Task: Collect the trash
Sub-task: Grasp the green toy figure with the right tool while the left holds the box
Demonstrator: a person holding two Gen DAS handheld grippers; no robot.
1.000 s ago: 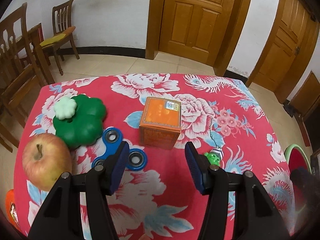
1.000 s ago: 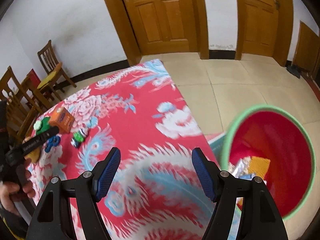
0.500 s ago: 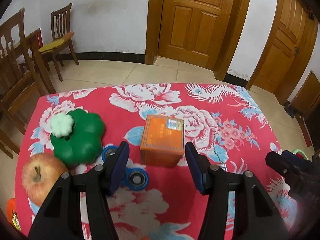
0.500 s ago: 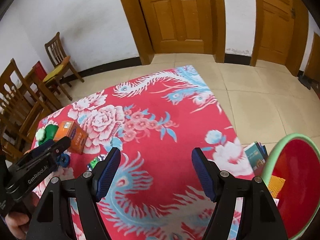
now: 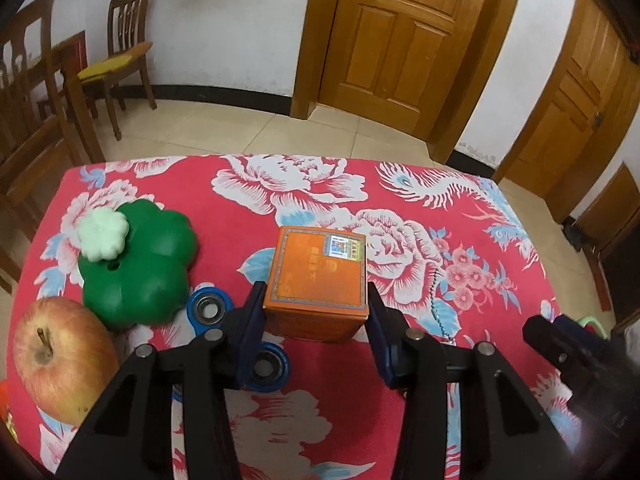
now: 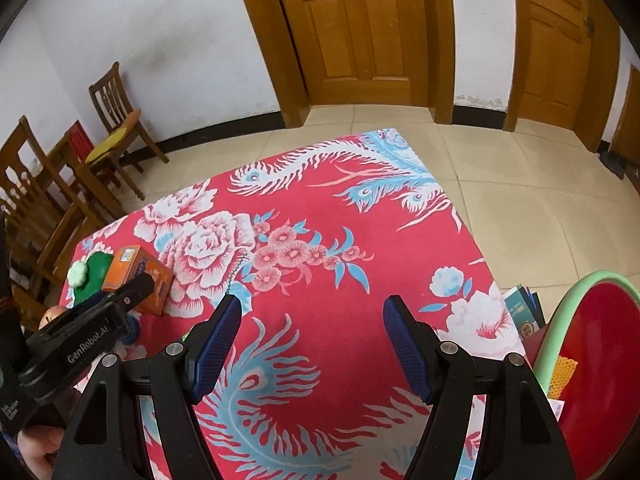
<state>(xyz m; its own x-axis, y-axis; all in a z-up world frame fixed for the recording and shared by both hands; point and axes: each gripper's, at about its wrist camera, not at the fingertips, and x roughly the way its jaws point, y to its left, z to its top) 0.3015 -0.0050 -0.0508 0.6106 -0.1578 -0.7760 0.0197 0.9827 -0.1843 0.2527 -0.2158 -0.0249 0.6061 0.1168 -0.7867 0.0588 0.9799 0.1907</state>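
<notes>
An orange cardboard box stands on the red flowered tablecloth. My left gripper is open, its blue pads on either side of the box's near end, not pressing it. The box also shows in the right wrist view, with the left gripper at it. My right gripper is open and empty above the cloth's right half. A red bin with a green rim stands off the table's right edge and holds some trash.
A green flower-shaped toy with a white flower piece, a blue fidget spinner and an apple lie left of the box. A thin bead chain lies right of it. Wooden chairs stand beyond the table's left side.
My left gripper moved forward until its pads flank the orange box. My right gripper swung left from the bin to over the table.
</notes>
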